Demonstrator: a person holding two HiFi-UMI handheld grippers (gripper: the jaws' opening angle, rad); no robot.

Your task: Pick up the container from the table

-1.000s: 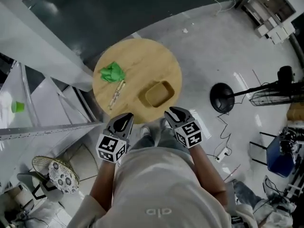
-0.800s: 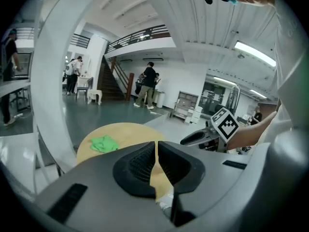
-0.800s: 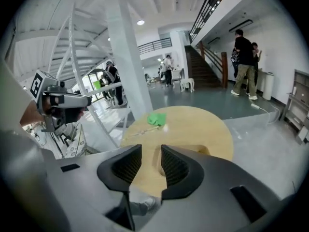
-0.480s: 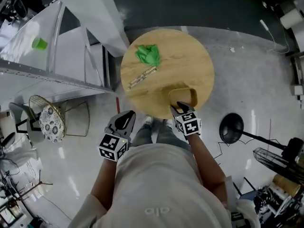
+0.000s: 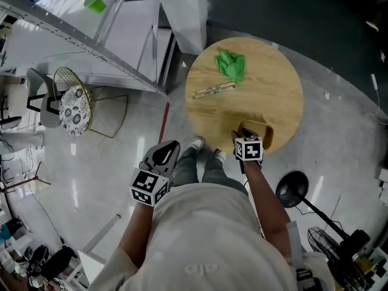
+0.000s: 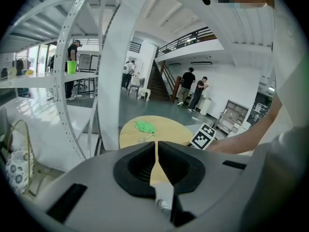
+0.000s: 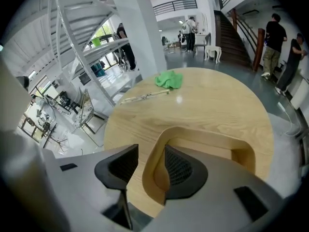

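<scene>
- Right gripper (image 5: 245,132) reaches steeply down at frame centre, forearm stretched out from the torso. Its jaws are opening and straddle the container's (image 5: 267,139) wall, one inside and one outside, not pressing it.
- Left gripper (image 5: 163,155) is held off the table (image 5: 273,77) at lower left, jaws together, empty.
- Container sits at the table's lower right edge, open side up, holding only that jaw.
- In the right gripper view its long axis runs left to right.

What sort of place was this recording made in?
Probably a large open workshop or lab hall, not a home. It has a glossy grey floor, metal shelving and a staircase near a railed balcony, with people standing about in the background.
</scene>
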